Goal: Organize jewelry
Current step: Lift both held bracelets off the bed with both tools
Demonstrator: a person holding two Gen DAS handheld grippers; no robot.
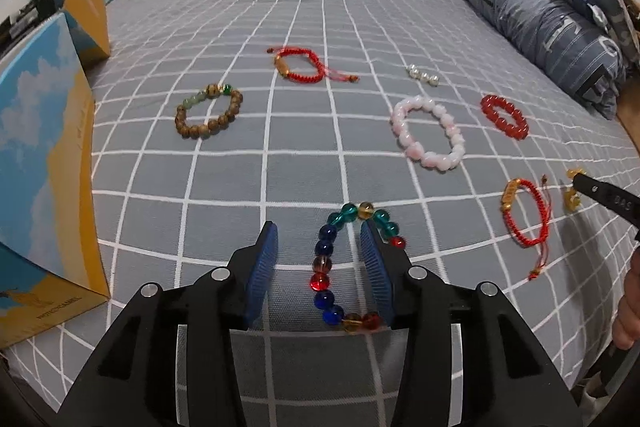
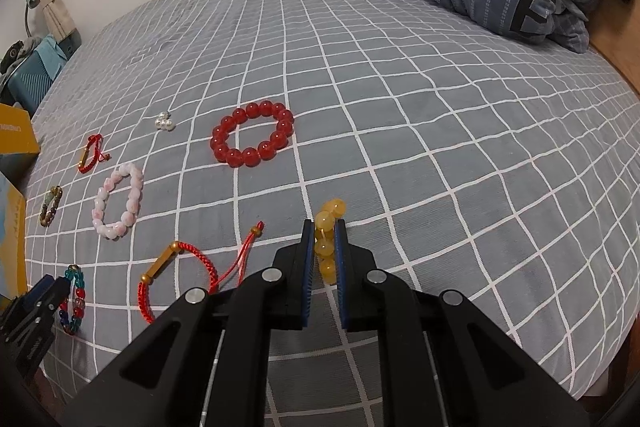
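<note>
Bare bedspread (image 2: 440, 147) lies open rightward; boxes (image 1: 44, 163) wall the left edge.

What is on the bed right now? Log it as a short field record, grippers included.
surface: grey checked bedsheet
left gripper: open, straddling one side of the multicolour glass bead bracelet
right gripper: shut on the yellow bead bracelet
loose bracelets: red bead bracelet, pink bead bracelet, wooden bead bracelet, two red cord bracelets
small item: pearl cluster
container: blue and yellow box
</note>
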